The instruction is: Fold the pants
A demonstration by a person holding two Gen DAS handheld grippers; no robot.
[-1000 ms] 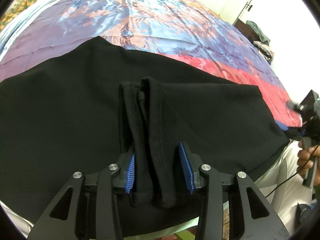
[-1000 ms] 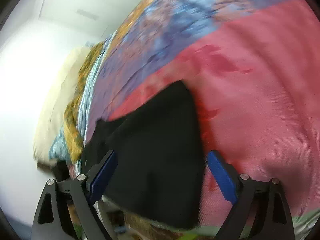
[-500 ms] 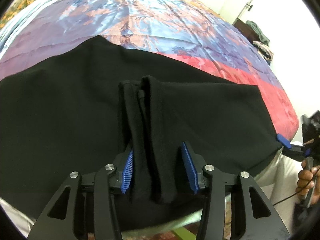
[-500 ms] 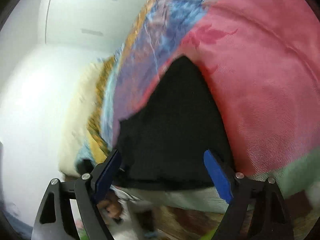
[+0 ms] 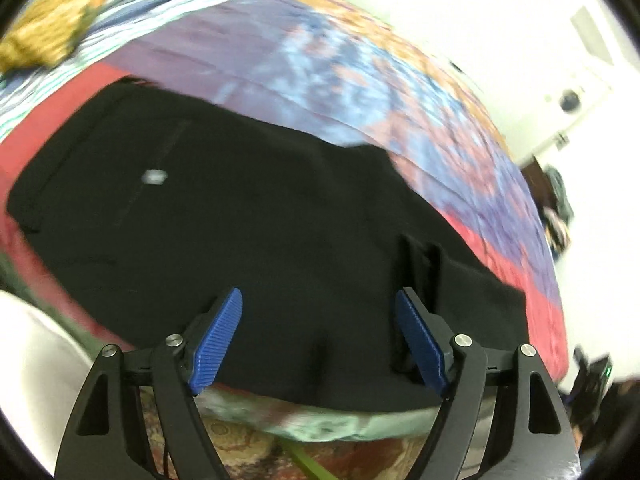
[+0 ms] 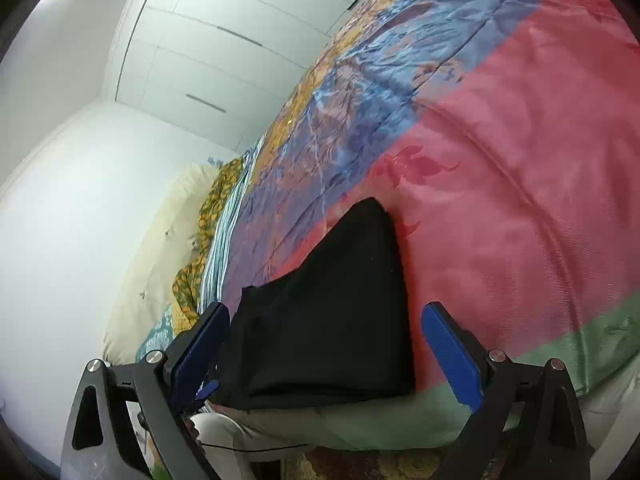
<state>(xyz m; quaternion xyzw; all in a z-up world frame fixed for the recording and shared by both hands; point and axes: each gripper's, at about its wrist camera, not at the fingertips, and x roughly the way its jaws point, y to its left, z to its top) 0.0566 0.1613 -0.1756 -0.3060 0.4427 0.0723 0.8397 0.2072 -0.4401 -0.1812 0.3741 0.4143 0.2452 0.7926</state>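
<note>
Black pants [image 5: 260,220] lie spread on the colourful bedspread [image 5: 360,92], along the bed's near edge. My left gripper [image 5: 320,336] hovers over their near hem, its jaws opening wide, and the cloth under them is not pinched. A raised bunch of black cloth [image 5: 420,260] stands just beyond the right pad [image 5: 420,340]. In the right wrist view one end of the pants [image 6: 340,300] lies flat between the fingers of my right gripper [image 6: 324,352]. Its jaws are also opening, clear of the cloth.
Patterned bedding and a cream pillow [image 6: 160,248] pile up at the head of the bed. White wardrobe doors [image 6: 240,40] stand behind. A heap of clothes [image 5: 560,208] sits by the far wall. A patterned rug [image 5: 248,448] shows below the green bed edge [image 6: 580,344].
My left gripper let go of the bunched fold, opened wide and slid left along the hem, so the bunch now sits by its right pad. The right view swung and steadied on the pants' end.
</note>
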